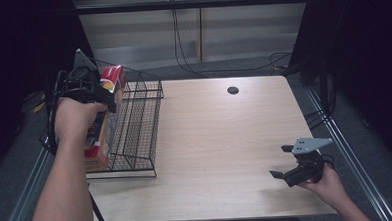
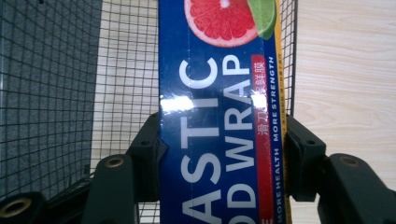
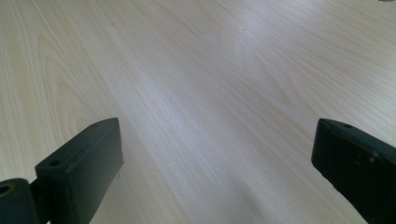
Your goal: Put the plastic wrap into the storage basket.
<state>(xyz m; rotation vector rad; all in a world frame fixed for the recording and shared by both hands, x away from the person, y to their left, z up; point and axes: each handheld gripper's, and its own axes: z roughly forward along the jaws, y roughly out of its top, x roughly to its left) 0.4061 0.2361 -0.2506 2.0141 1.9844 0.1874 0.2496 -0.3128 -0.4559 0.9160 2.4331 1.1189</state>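
A long blue plastic food wrap box (image 2: 219,116) with a grapefruit picture is clamped across its width by my left gripper (image 2: 222,154). From above, that box (image 1: 101,129) stands tilted at the left side of a black wire basket (image 1: 139,118), with my left gripper (image 1: 100,92) shut on its upper part. My right gripper (image 1: 282,161) hovers open near the table's front right, its jaws wide apart over bare wood (image 3: 210,93) with nothing between them.
The wire basket sits at the table's left edge, partly overhanging. A dark round hole (image 1: 232,90) lies near the far edge of the light wooden table (image 1: 225,139). Cables run on the floor behind. Metal rails flank both sides.
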